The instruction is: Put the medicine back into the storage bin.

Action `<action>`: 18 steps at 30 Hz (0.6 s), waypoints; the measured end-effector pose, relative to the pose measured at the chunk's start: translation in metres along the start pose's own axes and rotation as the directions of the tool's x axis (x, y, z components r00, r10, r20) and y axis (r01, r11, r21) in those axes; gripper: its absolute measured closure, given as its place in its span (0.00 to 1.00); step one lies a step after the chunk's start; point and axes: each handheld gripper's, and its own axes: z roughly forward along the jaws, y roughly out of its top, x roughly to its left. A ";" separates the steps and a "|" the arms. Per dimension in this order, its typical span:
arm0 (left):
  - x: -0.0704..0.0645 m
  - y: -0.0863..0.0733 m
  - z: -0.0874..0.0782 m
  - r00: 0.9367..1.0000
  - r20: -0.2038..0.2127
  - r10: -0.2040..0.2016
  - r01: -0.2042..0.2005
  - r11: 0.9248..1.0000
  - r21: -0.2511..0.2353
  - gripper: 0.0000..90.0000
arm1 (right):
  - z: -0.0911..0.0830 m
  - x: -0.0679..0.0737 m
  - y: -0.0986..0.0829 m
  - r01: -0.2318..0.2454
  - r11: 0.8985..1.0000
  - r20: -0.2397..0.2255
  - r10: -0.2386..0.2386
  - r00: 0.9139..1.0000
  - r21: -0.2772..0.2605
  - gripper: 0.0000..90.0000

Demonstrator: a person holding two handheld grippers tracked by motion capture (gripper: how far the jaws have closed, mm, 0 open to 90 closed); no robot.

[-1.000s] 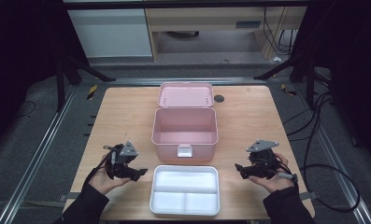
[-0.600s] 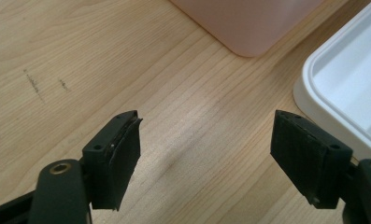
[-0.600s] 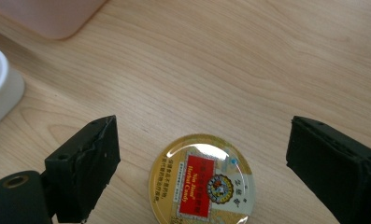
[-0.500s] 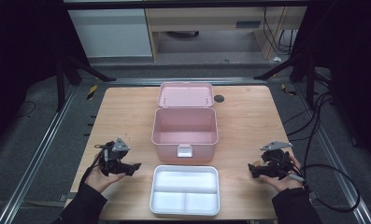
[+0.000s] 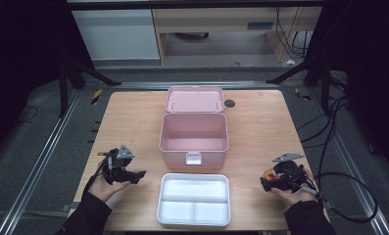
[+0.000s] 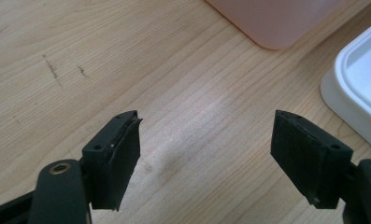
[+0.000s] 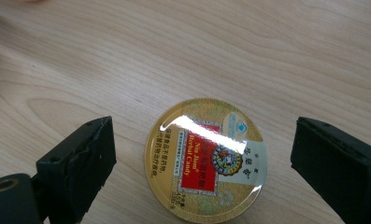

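Note:
A round gold candy tin (image 7: 206, 161) with a red label lies flat on the wooden table, between the wide-apart jaws of my right gripper (image 7: 202, 158), which is open and touches nothing. From above, the tin (image 5: 269, 174) peeks out beside the right gripper (image 5: 270, 183) at the table's front right. My left gripper (image 5: 135, 175) sits at the front left, held by a hand. It is open (image 6: 206, 154) over bare wood, with nothing between its jaws.
An open pink box (image 5: 194, 136) stands mid-table with its lid (image 5: 194, 99) laid back. A white divided tray (image 5: 194, 198) lies at the front edge; its corner (image 6: 360, 93) is near my left gripper. Cables trail off the right side.
Both grippers have moved outward and toward the front edge, away from the white tray. The right one now hovers over the candy tin.

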 end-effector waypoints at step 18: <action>0.000 -0.001 0.003 1.000 0.004 0.005 -0.005 1.000 0.009 0.28 | 0.024 -0.009 -0.005 -0.020 0.994 -0.014 0.022 1.000 0.105 0.14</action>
